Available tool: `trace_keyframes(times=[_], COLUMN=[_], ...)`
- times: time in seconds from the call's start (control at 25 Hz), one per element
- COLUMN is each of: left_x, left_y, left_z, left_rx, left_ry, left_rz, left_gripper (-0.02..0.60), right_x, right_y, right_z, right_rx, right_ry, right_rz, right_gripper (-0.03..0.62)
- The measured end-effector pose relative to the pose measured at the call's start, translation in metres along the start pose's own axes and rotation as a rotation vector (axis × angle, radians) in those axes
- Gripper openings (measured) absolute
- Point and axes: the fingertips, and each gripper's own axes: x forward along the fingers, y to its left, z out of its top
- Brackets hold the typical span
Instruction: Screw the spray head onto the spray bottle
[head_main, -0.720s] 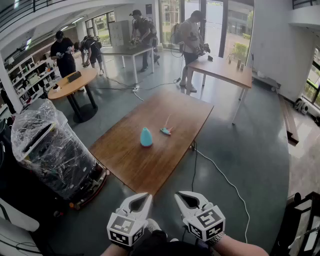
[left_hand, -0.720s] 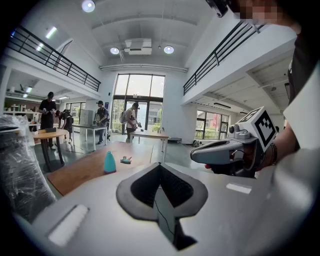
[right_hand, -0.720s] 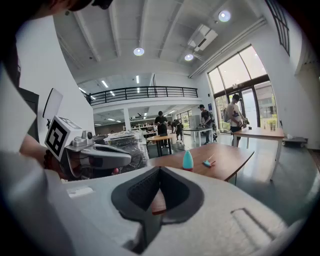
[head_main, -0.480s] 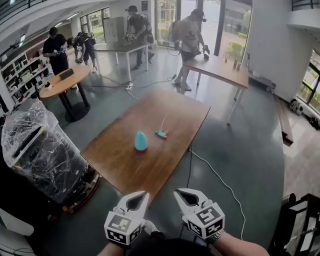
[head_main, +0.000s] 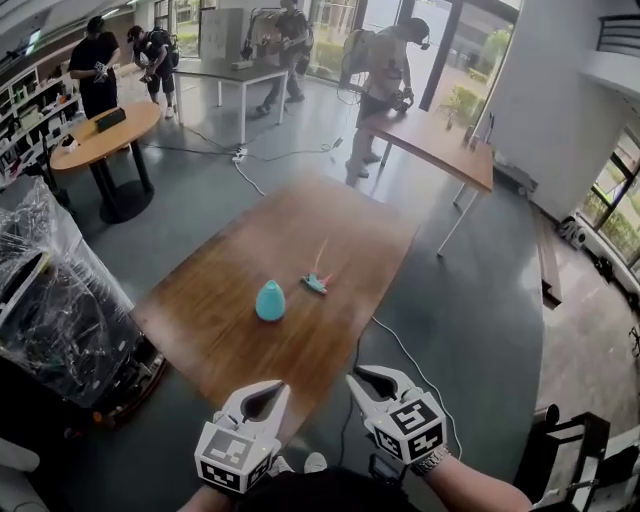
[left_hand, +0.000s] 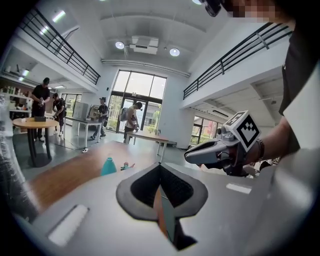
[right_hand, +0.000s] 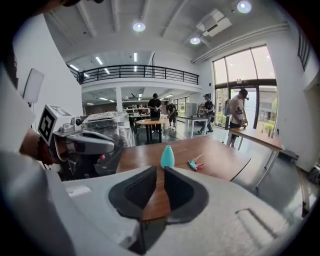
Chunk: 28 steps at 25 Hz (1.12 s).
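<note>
Short of the wooden table's (head_main: 340, 230) near end, both tongs hover side by side above the grey floor (head_main: 470, 300). The left gripper (head_main: 272, 392) is clenched, its pads pressed flat together on nothing. The right gripper (head_main: 362, 382) is released, a slim gap showing between its pads, and it too is empty. Well beyond both, the teal spray bottle (head_main: 269, 301) stands upright on the table without its head. The teal spray head (head_main: 316, 283) lies on the table just right of the bottle, apart from it. Left of the table sits a plastic-wrapped cart (head_main: 50, 290).
</note>
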Motion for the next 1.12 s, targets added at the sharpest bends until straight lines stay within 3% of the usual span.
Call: trace_keyframes(times=[0.24,0.52,0.72,0.96,1.12], left_x=[0.008,0.016,0.045,0.068,0.083], left_y=[0.033,0.096,0.120,0.129,0.133], left_z=[-0.002,-0.022,-0.013,-0.024,-0.024], left_rx=[-0.009,-0.054,-0.127,-0.195,-0.204], left_ry=[0.004,0.035,0.060,0.129,0.149], left_rz=[0.059,0.250,0.406,0.535,0.580], left_gripper=[0.015,0.015,0.015,0.015,0.015], right_x=[0.060,0.164,0.221,0.277,0.306], right_y=[-0.030,-0.074,-0.111,-0.137,-0.149], right_z=[-0.003,-0.013,-0.032,-0.066,-0.075], right_rx=[-0.097,-0.223,-0.281,-0.342,-0.354], right_ry=[0.105,0.206,0.282,0.351,0.375], right_rz=[0.026,0.103,0.176,0.244,0.265], right_gripper=[0.055,0.063,0.069,0.086,0.086])
